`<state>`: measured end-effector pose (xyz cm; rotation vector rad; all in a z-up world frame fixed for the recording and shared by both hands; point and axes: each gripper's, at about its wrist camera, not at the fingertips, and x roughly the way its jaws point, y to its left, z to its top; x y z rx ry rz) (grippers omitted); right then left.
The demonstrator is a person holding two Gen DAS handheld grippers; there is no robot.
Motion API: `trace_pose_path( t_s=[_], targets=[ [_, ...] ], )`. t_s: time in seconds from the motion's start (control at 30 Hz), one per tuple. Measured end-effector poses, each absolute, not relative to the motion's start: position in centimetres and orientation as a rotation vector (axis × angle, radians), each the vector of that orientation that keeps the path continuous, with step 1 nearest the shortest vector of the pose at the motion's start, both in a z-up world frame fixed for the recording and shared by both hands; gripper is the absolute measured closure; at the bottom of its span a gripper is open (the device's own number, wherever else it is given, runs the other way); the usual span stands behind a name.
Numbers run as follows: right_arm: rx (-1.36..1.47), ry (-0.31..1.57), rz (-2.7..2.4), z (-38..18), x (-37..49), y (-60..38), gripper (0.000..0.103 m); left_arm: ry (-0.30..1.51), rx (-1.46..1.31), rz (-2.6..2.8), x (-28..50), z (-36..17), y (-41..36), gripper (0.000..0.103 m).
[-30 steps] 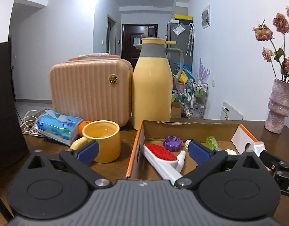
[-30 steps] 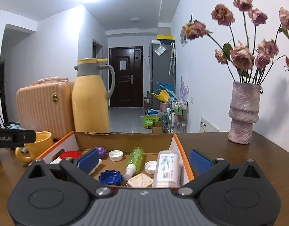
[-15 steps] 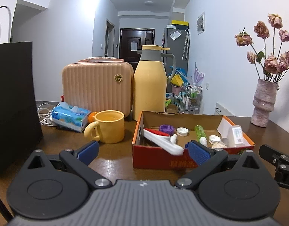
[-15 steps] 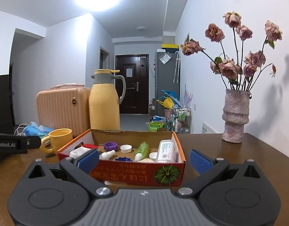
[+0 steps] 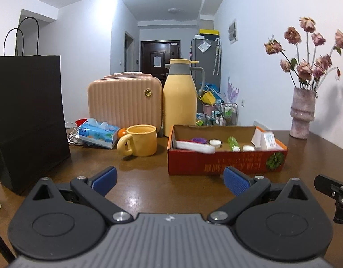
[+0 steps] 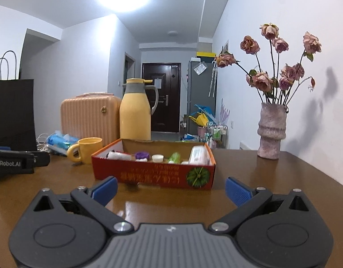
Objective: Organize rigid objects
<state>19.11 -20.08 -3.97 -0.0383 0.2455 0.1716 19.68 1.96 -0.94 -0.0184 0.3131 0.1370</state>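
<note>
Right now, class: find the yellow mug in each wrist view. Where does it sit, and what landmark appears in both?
Left wrist: yellow mug left of centre, left of the red cardboard box.
Right wrist: mug at middle left, beyond the box's left corner.
Shared landmark: yellow thermos jug behind both.

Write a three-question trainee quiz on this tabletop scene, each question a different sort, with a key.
1. True or false: the left gripper is shut on the yellow mug.
2. Multiple choice: which item lies inside the red cardboard box? A) tissue pack B) green bottle C) orange
3. Fill in: the yellow thermos jug stands directly beside the peach ______.

Key
1. False: both the left gripper and the right gripper are open and hold nothing.
2. B: the green bottle is in the box; the tissue pack and orange sit on the table.
3. suitcase
</note>
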Motion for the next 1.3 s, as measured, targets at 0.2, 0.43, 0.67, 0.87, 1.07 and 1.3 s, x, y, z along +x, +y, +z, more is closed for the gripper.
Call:
trace_pose_path(
  t_s=[0.2,0.43,0.67,0.87,1.07,1.3],
  targets=[
    [-0.018,0.271,0.156,-5.2,16.1,-20.1,0.000,0.335,-0.013,0.119,17.0,-2.3,2.3,0.000],
    [0.006,0.287,0.145,-6.8,12.8,-20.5,0.000,0.354,-0.036,0.122,14.4,-3.7,2.8,0.000],
    [0.010,0.259,0.121,-7.0,11.2,-21.0,0.000,0.341,-0.045,0.141,12.2,-4.7,2.9,0.000],
    [0.016,0.253,0.114,-7.0,10.7,-21.2,0.000,0.282,-0.015,0.171,10.5,-4.6,2.8,0.000],
    [0.028,0.251,0.113,-7.0,10.7,-21.3,0.000,0.260,-0.004,0.171,9.9,-4.5,2.6,0.000],
    [0.035,0.263,0.115,-7.0,11.1,-21.5,0.000,0.262,-0.002,0.170,10.0,-4.6,2.6,0.000]
  ],
)
